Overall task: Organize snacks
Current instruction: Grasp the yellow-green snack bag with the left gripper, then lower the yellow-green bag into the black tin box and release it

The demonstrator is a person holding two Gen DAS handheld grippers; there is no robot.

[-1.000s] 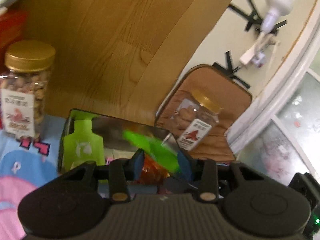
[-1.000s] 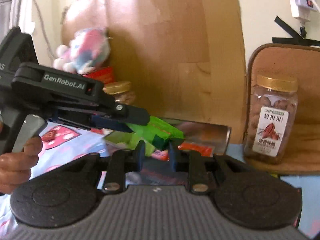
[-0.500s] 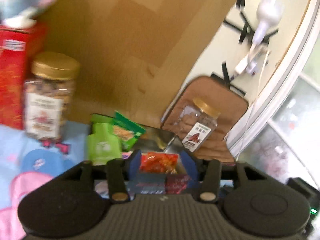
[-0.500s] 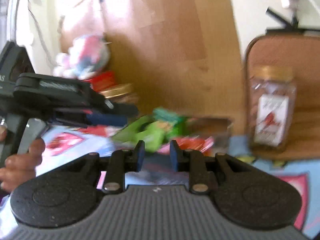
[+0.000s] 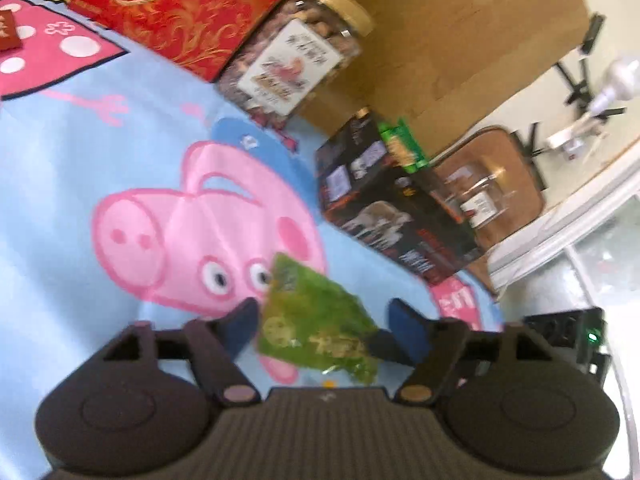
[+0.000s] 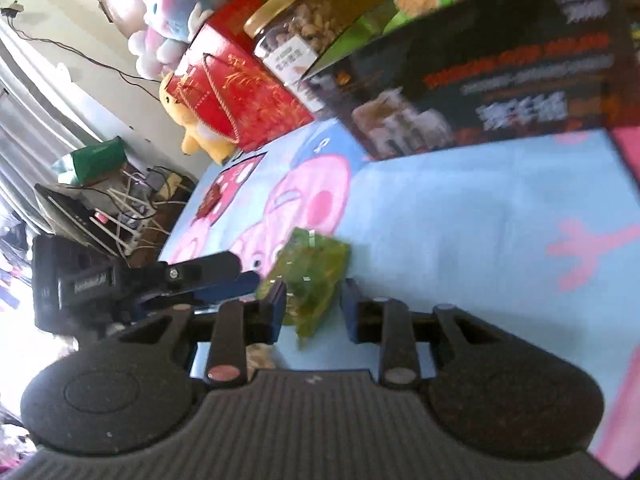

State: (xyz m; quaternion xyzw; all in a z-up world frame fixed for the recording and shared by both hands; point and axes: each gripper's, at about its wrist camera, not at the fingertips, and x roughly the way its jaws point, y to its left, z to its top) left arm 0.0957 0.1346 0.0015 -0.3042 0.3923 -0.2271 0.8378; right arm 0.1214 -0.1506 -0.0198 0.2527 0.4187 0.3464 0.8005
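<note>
Left claw (image 5: 320, 320) spread wide around a green packet (image 5: 316, 320) lying on the cartoon cloth (image 5: 100, 152), not gripping. Right claw (image 6: 312, 308) half open beside the same packet. Black box (image 5: 392, 208) farther back, holding snacks.

The left gripper (image 5: 320, 322) is tilted down toward the surface with its blue-padded fingers (image 5: 402, 330) spread wide apart, gripping nothing. Seen from the right wrist view, it (image 6: 256, 280) reaches in from the left, level and low. The right gripper (image 6: 312, 308) is also angled downward, its two fingers (image 6: 276, 312) parted with a clear gap between them, not clamped.
</note>
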